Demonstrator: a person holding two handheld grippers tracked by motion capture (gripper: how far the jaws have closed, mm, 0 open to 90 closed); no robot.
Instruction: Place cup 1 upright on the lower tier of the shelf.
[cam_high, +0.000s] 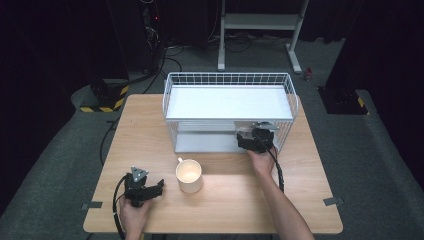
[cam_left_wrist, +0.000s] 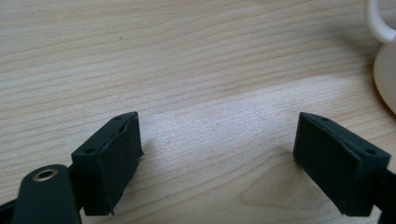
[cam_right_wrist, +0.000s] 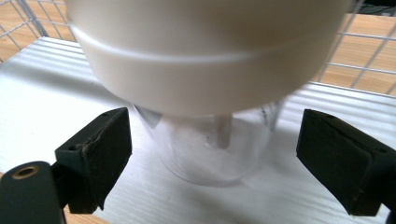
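Observation:
A clear jar (cam_right_wrist: 210, 156) with a wide cream lid (cam_right_wrist: 205, 60) stands on the white lower shelf (cam_right_wrist: 46, 98) of a wire rack (cam_high: 227, 76). My right gripper (cam_right_wrist: 215, 135) reaches into that lower level (cam_high: 256, 132); its jaws stand wide on either side of the jar's clear body and do not touch it. A cream mug (cam_high: 189, 175) sits on the wooden table (cam_high: 235, 200), handle toward the rack. My left gripper (cam_high: 159, 186) rests low near the front left, jaws pointing at the mug, open over bare wood (cam_left_wrist: 219, 135). The mug's side and handle (cam_left_wrist: 385, 70) show at the far right of the left gripper view.
The rack's white top shelf (cam_high: 227, 102) overhangs the right gripper and hides most of the jar from above. Wire walls (cam_right_wrist: 359, 51) close the rack's back and sides. Bits of tape (cam_high: 332, 201) mark the table's front corners.

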